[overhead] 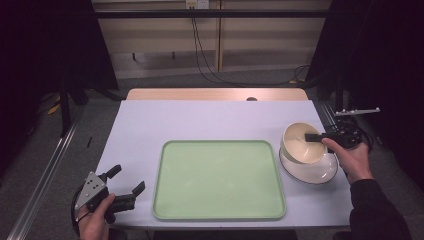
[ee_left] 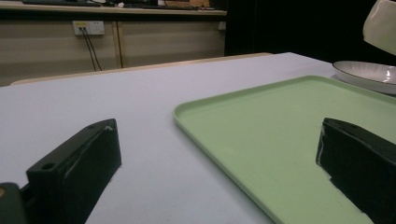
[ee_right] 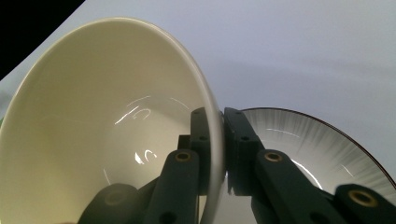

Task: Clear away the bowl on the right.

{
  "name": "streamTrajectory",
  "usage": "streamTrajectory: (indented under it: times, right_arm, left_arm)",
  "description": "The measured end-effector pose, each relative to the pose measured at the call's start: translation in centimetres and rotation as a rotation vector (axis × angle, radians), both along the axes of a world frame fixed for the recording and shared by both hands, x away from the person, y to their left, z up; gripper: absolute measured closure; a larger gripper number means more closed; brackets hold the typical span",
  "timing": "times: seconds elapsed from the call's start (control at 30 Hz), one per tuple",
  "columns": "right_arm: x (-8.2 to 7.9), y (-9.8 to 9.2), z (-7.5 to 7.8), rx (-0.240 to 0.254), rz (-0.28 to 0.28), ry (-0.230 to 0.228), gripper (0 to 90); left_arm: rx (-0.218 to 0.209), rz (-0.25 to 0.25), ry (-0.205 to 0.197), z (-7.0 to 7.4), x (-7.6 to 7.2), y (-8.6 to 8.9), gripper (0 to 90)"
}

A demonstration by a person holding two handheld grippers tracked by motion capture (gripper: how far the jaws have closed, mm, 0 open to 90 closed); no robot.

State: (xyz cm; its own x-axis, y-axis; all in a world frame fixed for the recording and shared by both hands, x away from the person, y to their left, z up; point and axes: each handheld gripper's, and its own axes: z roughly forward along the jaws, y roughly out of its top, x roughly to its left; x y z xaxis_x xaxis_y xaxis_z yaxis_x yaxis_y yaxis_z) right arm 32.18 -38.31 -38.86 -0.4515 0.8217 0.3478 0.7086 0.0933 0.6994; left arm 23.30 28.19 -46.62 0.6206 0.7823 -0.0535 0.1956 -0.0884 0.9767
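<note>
A cream bowl [overhead: 301, 142] hangs tilted just above a white plate [overhead: 315, 169] at the table's right side. My right gripper [overhead: 316, 137] is shut on the bowl's rim, one jaw inside the bowl and one outside. In the right gripper view the bowl [ee_right: 102, 121] is pinched at its wall, with the ribbed plate [ee_right: 313, 144] behind and below. A light green tray [overhead: 218, 179] lies in the middle of the table. My left gripper [overhead: 127, 180] stands open near the front left corner, its jaws pointing toward the tray [ee_left: 261, 140], nothing between them.
The white table [overhead: 210, 117] has bare room behind and left of the tray. In the left gripper view the plate [ee_left: 366, 74] and the lifted bowl [ee_left: 382, 25] show at the far right. Cables and a wall socket [ee_left: 88, 27] lie beyond the table's far edge.
</note>
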Motion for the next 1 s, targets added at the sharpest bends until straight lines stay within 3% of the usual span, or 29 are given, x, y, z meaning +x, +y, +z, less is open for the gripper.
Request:
streamTrajectory:
  times: [0.83,1.0]
  right_arm:
    - [1.8,2.9,1.2,-0.006,0.051,0.000,83.5]
    - [2.4,4.2,1.2,-0.033,0.074,0.000,83.5]
  left_arm:
    - [0.004,0.017,-0.003,0.0,0.0,0.1,0.0]
    - [0.007,0.011,-0.005,0.0,0.0,0.1,0.0]
